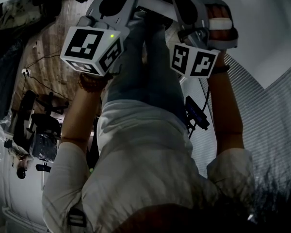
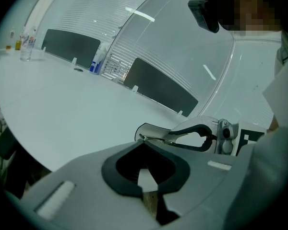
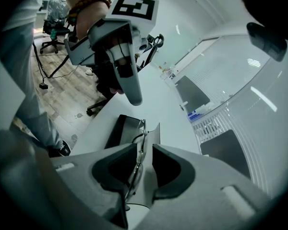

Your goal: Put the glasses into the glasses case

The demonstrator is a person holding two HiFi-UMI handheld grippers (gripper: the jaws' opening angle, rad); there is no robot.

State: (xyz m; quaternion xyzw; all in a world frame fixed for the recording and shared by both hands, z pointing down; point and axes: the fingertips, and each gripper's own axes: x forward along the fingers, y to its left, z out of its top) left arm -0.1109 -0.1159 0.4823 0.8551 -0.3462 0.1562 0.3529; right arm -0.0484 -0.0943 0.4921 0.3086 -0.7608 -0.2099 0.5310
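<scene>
The right tool is open, its pads apart, with the thin wire-framed glasses on edge between them. Their far end reaches the open dark glasses case on the white tabletop. The left tool hangs nearby, tips together.

This looks like an office. A long white worktop runs under windows hung with slatted blinds, and low dark divider panels stand along its far edge as on shared desks. A few small bottles sit at its far end. Beyond the worktop is a wood-plank floor with what seem to be wheeled office chairs and a trailing cable.
</scene>
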